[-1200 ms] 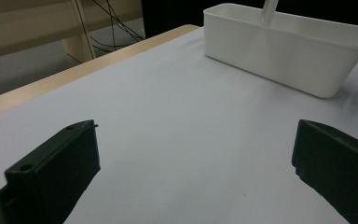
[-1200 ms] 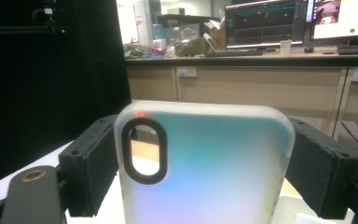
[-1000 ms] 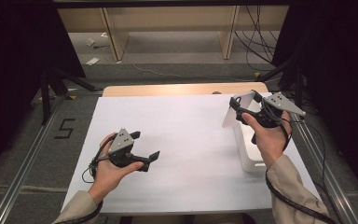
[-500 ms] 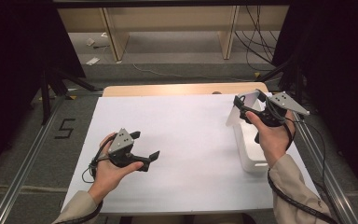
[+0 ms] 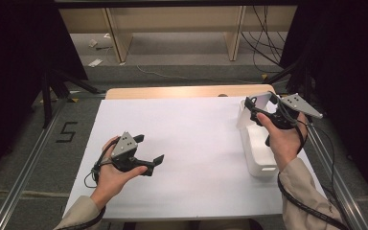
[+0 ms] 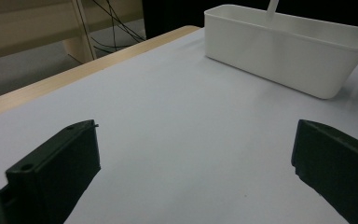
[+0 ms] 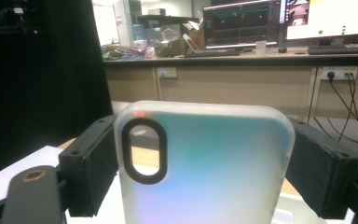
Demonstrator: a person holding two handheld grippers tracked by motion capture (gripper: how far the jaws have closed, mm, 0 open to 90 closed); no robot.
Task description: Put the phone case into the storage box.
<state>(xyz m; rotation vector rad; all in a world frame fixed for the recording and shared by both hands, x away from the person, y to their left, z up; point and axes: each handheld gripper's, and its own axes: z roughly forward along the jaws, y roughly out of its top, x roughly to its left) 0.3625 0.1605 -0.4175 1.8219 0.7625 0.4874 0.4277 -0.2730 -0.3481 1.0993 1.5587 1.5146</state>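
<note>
**One marking legible: a "5" on the floor**

A black numeral "5" stands on the grey floor left of the white-covered table, beside the metal rail. Text on the distant computer monitors is too blurred to read.

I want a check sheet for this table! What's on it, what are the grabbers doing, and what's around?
Surface: white sheet over a wooden table.
Job's things: translucent phone case, white bin at the right.
Clutter: nothing seen.
Grippers: right gripper shut on the case, above the bin; left gripper open, nothing between its jaws.
Cables: black ones trail from both grippers and lie on the floor behind.
Surroundings: wooden bench, monitors, dark curtains.
</note>
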